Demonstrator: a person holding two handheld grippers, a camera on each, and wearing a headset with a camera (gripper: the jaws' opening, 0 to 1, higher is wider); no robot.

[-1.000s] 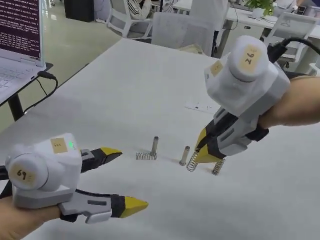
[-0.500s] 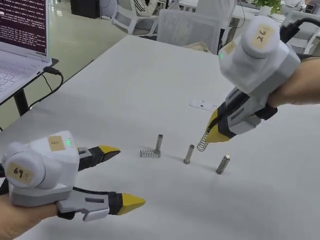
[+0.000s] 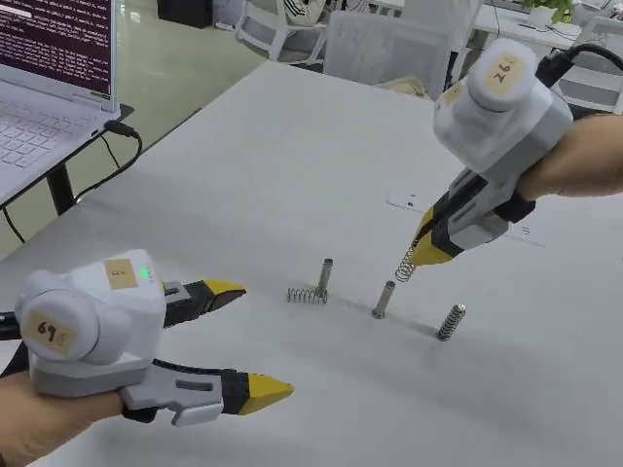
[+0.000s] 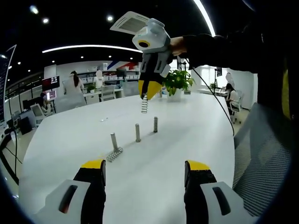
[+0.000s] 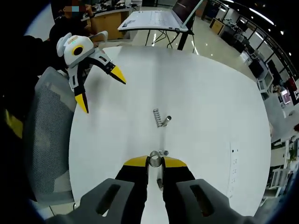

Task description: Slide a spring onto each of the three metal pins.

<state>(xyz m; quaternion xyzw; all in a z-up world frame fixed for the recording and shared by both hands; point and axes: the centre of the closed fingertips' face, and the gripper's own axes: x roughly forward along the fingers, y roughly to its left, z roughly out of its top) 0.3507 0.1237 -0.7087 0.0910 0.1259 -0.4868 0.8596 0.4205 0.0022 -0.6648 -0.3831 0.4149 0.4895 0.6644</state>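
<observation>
Where the move turns: the held spring (image 3: 406, 265) hangs from the right gripper (image 3: 428, 251), long axis near upright with a slight tilt. Its lower end is above the bare middle pin (image 3: 384, 299), a little off line and not touching it.
Right fingers: pinched narrow on the spring's upper coils. In the right gripper view the coil sits between the yellow tips, with the pin's top just beyond them.
Left gripper (image 3: 248, 341): fingers spread wide and holding nothing, low over the near worktop (image 3: 243, 156), well apart from the pins.
Nearer hand: the right, by some margin, as judged.
Far-right pin (image 3: 451, 322): already wears a spring.
Left pin (image 3: 325, 276): bare, with a loose spring (image 3: 307, 294) lying flat at its foot, touching it or just beside it.
Progress: one of three done, as judged. The next move likely calls for centring the coil's bore over the pin's tip before lowering.
</observation>
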